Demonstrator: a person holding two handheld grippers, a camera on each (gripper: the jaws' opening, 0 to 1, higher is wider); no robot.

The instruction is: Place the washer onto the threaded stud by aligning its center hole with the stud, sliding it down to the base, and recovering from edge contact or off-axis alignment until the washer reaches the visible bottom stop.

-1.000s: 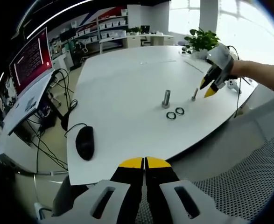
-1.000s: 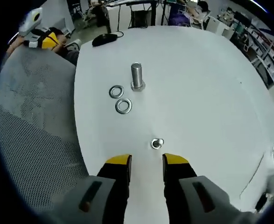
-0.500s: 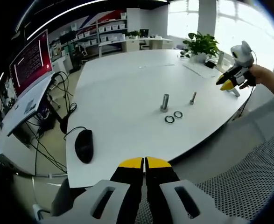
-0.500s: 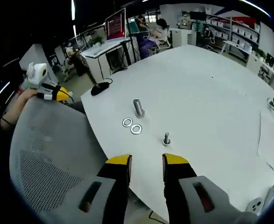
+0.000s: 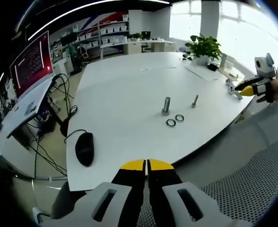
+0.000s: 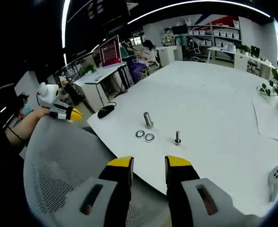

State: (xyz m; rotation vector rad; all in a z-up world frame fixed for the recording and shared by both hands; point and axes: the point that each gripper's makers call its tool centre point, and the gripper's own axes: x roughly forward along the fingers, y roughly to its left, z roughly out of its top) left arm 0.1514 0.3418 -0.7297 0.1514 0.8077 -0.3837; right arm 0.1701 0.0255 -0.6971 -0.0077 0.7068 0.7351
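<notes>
Washers (image 6: 144,136) — well beyond right gripper (image 6: 148,165)

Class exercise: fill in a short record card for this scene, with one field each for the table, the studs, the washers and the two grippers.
table: white table, large
studs: large stud and small stud, both upright
washers: two washers flat on the table beside the large stud, none on a stud
left gripper: shut, empty, off the table edge
right gripper: open, empty, back from the table edge
other: black mouse
</notes>
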